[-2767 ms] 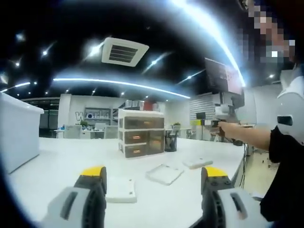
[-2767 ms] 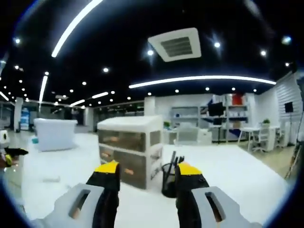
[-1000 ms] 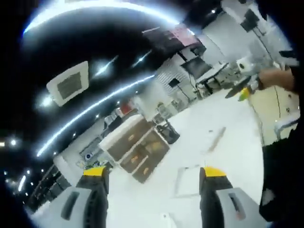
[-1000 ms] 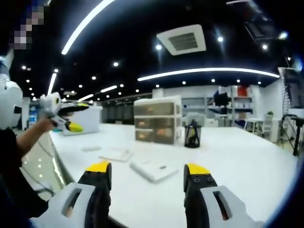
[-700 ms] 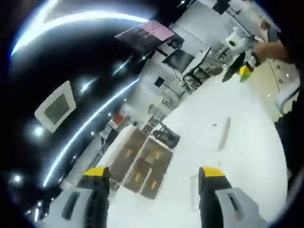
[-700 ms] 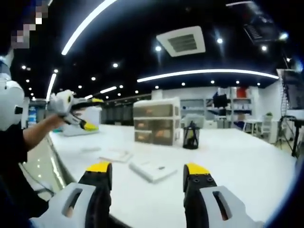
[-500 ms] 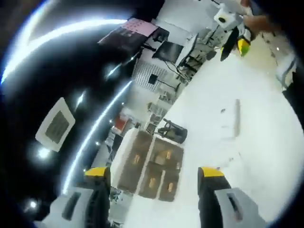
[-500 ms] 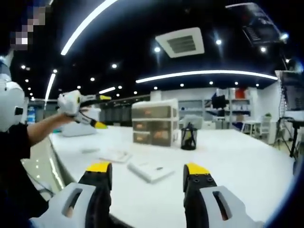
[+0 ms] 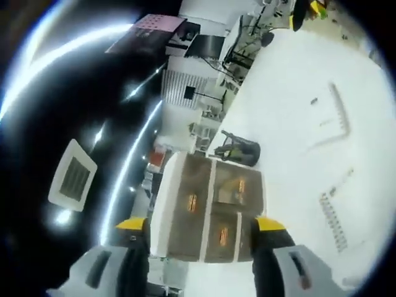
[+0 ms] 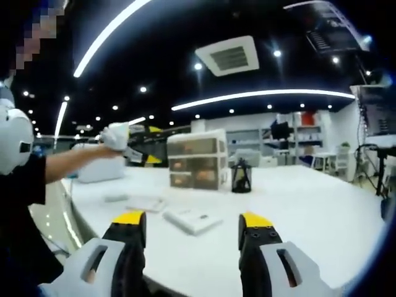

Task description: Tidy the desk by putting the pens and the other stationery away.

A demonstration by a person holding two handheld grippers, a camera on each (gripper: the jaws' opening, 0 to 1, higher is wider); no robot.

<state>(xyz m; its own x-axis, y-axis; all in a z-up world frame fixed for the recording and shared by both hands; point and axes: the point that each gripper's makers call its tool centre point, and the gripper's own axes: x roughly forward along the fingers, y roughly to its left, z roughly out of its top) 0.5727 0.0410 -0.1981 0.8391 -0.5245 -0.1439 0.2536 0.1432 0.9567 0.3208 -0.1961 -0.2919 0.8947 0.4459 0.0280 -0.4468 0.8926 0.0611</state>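
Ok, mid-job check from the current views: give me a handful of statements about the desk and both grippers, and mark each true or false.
1. The right gripper is open and holds nothing. True.
2. The drawer unit has all drawers pulled out. False: they look pushed in.
3. A black pen holder stands beside the drawer unit. True.
4. The left gripper is shut on a pen. False: it is open, empty, pointing at the drawer unit.
5. The flat white items sit inside a drawer. False: they lie on the desk.

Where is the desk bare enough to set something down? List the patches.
Right gripper view: the widest bare stretch of the desk runs right of the black pen holder to the far edge. Crowded: the strip left of the drawer unit, where flat white items lie and the left gripper reaches in.
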